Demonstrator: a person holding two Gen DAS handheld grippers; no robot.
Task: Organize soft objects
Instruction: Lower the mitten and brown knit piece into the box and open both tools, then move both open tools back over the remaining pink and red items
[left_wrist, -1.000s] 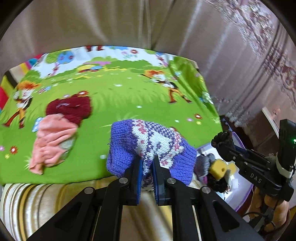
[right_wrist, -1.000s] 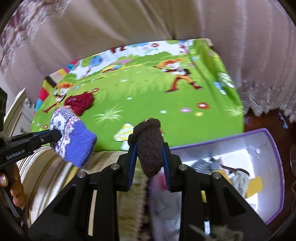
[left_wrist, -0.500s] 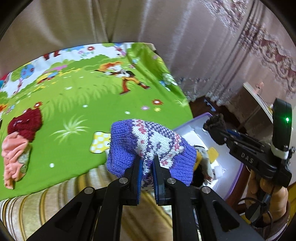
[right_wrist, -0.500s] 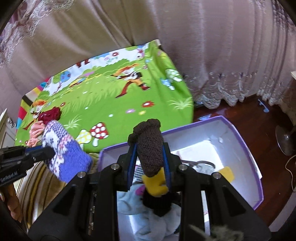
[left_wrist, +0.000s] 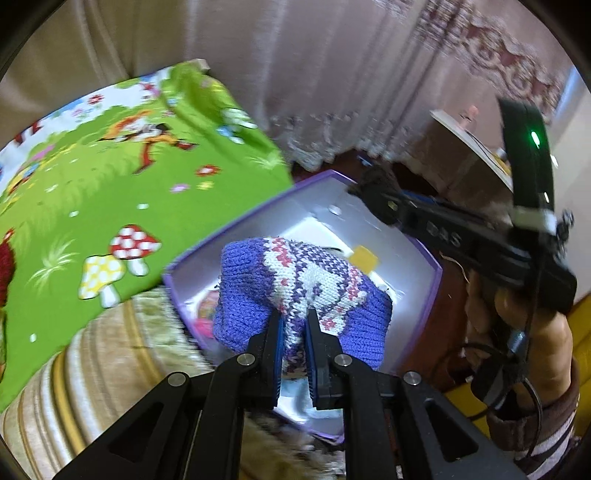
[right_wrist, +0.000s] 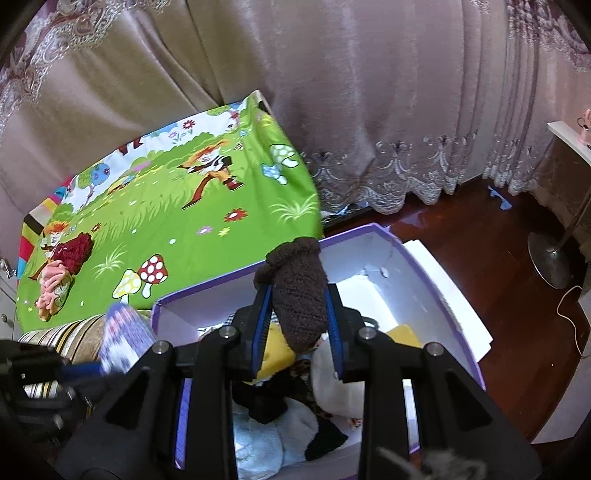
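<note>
My left gripper is shut on a purple knit piece with a white and pink pattern, held over the near left corner of the purple-rimmed white box. My right gripper holds a dark brown knit sock upright over the same box. Its jaws are opening slightly, and the pads still touch the sock. The box holds several soft things, among them yellow, light blue and white pieces. In the right wrist view the purple knit piece shows blurred at lower left.
A green cartoon play mat lies left of the box, with a red knit item and a pink cloth at its far left. A striped cushion edge runs below the mat. Curtains hang behind. A lamp base stands on the wooden floor at right.
Both grippers have swung right, from over the mat's edge to over the box, each carrying its knit piece. The right jaws stand slightly wider around the brown sock.
</note>
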